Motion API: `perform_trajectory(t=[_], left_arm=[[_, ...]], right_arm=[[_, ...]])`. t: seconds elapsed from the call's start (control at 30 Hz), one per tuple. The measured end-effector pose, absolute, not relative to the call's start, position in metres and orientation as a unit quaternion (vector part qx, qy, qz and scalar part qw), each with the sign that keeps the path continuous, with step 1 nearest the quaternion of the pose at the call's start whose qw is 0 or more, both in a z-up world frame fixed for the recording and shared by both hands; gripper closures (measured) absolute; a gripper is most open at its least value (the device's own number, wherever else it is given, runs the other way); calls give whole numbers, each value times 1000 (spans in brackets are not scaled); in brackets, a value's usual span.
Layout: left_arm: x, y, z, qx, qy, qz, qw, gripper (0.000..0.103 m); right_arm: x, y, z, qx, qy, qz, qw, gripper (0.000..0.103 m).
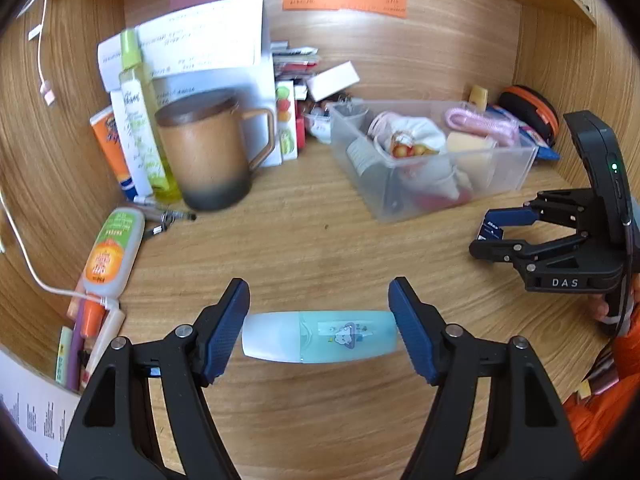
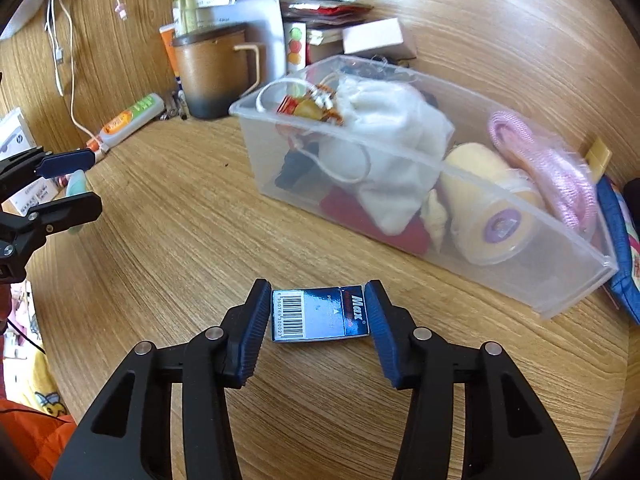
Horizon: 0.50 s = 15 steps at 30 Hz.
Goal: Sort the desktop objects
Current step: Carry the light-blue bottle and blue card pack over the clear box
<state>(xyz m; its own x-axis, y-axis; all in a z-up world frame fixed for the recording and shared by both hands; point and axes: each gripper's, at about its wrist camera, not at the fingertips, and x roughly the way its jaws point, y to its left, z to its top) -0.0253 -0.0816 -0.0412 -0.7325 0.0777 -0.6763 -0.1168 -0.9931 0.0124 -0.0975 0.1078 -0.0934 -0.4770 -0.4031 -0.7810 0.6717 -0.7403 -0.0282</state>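
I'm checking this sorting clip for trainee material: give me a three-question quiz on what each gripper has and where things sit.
1. True or false: the left gripper holds the pale turquoise plastic highlighter by its two ends.
2. What is between the right gripper's pads?
A. dark blue barcoded box
B. orange tube
C. white cable
3. Which container holds the pink coiled cord?

Key: 1 true; 2 A; 3 the clear plastic bin.
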Motion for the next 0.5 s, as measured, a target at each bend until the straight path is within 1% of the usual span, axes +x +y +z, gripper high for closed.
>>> perform_trajectory(t=[0.5], left_arm=[[-50, -35, -5, -306, 20, 948, 82, 32]], right_arm=[[-99, 154, -39, 333, 146, -886, 289, 58]])
